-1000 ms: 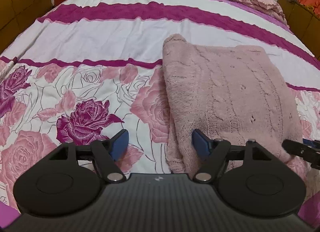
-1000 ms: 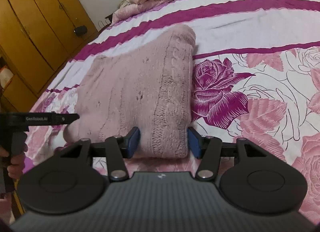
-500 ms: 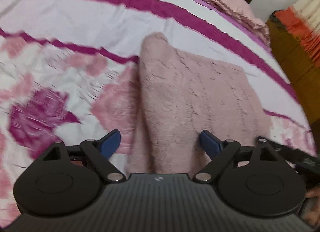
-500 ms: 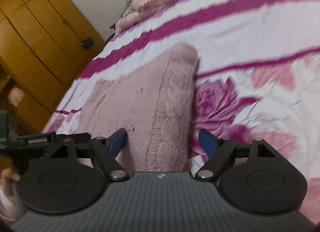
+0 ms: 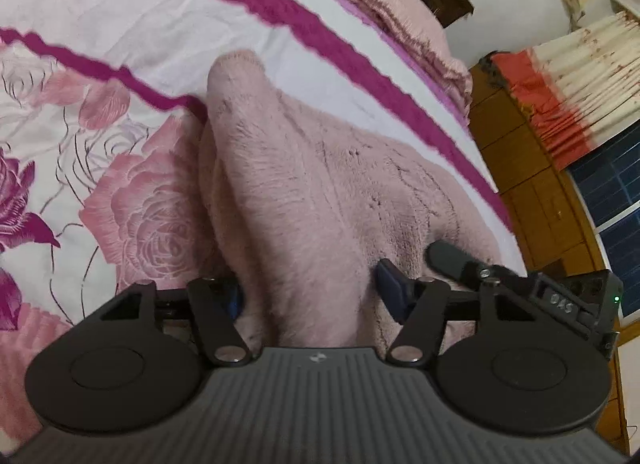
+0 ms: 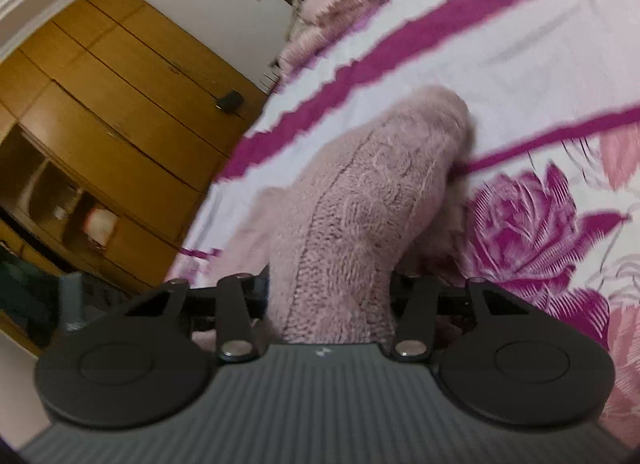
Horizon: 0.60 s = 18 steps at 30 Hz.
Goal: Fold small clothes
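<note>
Garment: the fuzzy pale-pink knitted sweater [image 5: 320, 192] is now lifted at its near edge off the rose-patterned pink bedspread [image 5: 132, 216].
Left gripper [image 5: 310, 298]: narrowed from wide, pinching sweater.
Right gripper [image 6: 328, 296]: likewise clamped on it.
Meaning: the fold-over is judged begun.

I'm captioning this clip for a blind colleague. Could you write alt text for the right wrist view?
The right tongs grip a bunched edge of a fuzzy pink sweater, lifting it off a bedspread with magenta stripes and roses. A wooden wardrobe stands to the left.
</note>
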{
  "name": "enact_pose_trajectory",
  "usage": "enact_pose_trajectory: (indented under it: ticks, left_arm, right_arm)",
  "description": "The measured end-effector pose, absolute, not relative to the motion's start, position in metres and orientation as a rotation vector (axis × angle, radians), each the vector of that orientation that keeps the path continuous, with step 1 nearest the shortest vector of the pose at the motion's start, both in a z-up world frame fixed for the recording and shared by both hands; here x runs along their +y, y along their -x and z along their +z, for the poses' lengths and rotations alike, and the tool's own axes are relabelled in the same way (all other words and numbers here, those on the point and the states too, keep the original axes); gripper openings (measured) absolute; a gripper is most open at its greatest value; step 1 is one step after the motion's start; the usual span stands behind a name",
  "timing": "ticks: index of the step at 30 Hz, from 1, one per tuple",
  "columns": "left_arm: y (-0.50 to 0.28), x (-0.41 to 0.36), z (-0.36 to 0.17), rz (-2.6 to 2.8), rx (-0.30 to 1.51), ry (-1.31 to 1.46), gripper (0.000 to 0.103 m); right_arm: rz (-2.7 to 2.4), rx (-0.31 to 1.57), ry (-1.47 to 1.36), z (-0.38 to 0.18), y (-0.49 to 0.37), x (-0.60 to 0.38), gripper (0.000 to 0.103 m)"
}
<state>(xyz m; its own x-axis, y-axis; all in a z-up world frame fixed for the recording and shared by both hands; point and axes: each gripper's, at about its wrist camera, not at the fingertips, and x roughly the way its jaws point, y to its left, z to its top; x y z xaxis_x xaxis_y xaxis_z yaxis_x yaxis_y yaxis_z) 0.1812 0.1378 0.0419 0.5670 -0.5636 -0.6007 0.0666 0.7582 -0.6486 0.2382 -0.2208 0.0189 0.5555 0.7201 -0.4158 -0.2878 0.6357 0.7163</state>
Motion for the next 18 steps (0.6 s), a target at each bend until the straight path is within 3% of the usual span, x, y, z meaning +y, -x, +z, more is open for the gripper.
enact_pose_trajectory:
  ticks: [10, 18]
  left_arm:
    - [-0.118, 0.069, 0.103, -0.529, 0.829, 0.560, 0.067]
    - [-0.058, 0.011, 0.076, -0.571, 0.922, 0.446, 0.067]
  right_arm:
    - [0.660, 0.723, -0.655, 0.074, -0.179, -0.274, 0.049]
    - [0.503, 0.789, -0.699, 0.044, -0.113, -0.331, 0.049]
